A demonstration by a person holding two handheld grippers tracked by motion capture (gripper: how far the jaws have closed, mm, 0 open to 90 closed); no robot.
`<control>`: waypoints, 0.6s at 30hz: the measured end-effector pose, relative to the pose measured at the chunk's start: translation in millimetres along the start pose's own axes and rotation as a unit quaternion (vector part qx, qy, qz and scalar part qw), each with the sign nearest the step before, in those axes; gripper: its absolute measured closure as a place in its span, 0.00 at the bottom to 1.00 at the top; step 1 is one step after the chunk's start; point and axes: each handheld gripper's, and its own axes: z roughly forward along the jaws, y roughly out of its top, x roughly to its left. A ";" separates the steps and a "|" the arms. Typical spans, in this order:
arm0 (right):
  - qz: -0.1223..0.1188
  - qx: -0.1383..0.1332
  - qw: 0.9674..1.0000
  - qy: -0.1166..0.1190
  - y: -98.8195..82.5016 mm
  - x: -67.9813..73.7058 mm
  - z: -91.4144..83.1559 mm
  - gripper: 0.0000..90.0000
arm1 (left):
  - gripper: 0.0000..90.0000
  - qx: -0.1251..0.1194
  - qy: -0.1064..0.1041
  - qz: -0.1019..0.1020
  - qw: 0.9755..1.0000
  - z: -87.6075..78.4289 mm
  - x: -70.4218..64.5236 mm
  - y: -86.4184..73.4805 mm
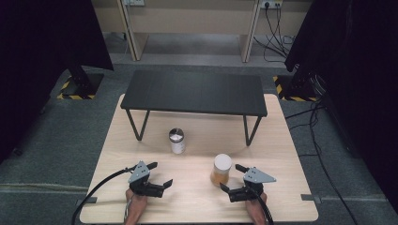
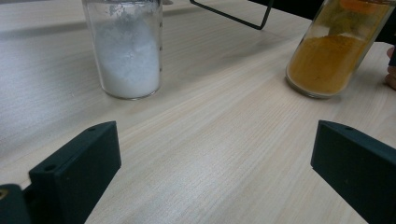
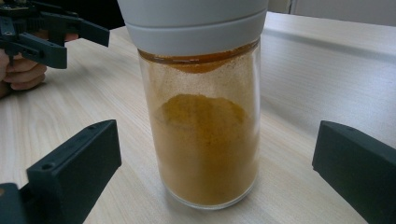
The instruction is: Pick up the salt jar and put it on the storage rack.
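Upright on the wooden table (image 1: 281, 140), the orange-powder jar (image 1: 221, 169) is the landmark: the right gripper (image 1: 237, 180) sits just beside it, jaws spread wide and empty. Behind and left stands a white-powder jar (image 1: 177, 140); farther left, the left gripper (image 1: 158, 173) gapes empty. Beyond stands a black shelf (image 1: 195, 93).

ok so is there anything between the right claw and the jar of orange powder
Nothing: in the right gripper view, bare wooden table separates the open right claw from the orange powder jar, which stands straight ahead of the jaws.
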 end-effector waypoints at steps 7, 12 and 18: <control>0.005 -0.003 1.000 0.005 -1.1 -2.6 -0.6 0.01 | 0.01 0.001 0.000 -0.002 1.000 0.3 0.3 0.4; 0.002 -0.004 1.000 0.007 -1.3 -2.8 -0.5 0.01 | 0.01 0.001 0.001 -0.002 1.000 0.3 0.2 0.5; -0.010 0.001 1.000 0.006 0.5 -0.4 0.2 0.01 | 0.00 0.006 0.004 -0.011 1.000 1.9 0.6 2.5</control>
